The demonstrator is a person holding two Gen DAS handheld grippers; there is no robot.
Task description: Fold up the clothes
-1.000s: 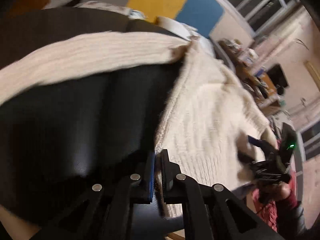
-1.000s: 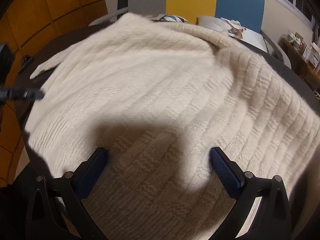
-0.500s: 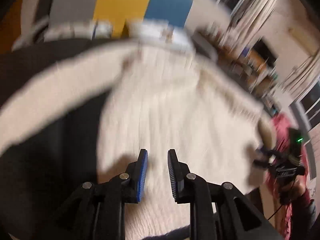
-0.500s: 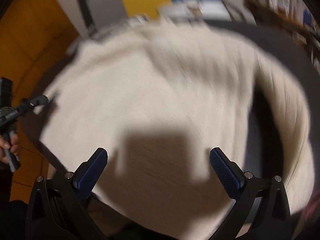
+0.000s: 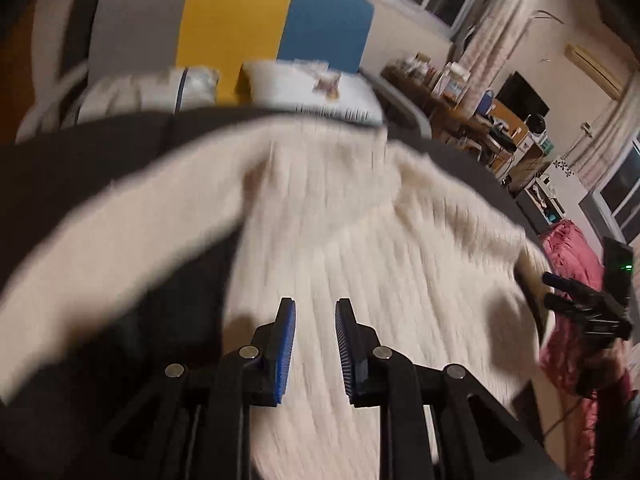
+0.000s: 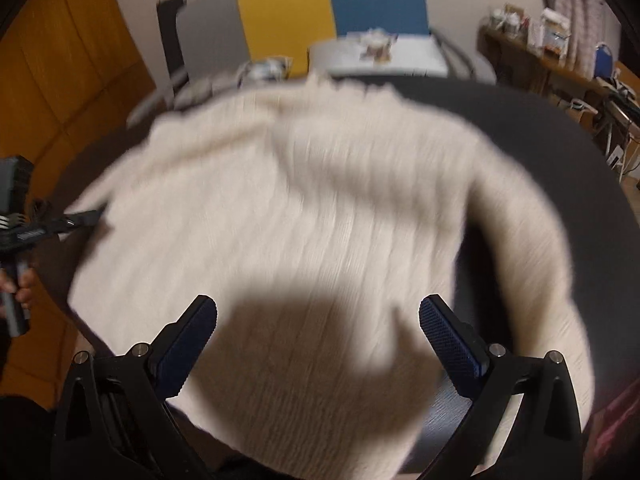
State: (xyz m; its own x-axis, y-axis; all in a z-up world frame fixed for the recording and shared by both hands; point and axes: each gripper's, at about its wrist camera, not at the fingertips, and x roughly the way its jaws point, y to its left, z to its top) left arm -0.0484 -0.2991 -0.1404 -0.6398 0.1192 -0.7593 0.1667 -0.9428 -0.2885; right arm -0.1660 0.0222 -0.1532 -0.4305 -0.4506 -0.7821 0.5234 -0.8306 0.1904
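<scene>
Motion blur smeared the cream sweater (image 5: 392,288), spread on the dark surface (image 5: 80,168) below and ahead of both grippers. The left gripper (image 5: 315,346), earlier clamped on the sweater's edge, was opening with nothing between its jaws. The right gripper (image 6: 318,328) stayed wide apart, empty

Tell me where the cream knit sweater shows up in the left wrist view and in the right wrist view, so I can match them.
Left wrist view: the cream sweater fills the centre, one sleeve stretching toward the left edge, spread on the dark table.
Right wrist view: the sweater fills the middle, one sleeve curving down the right side.
Shared landmark: the yellow and blue panels behind the table, at the top of both views.
</scene>
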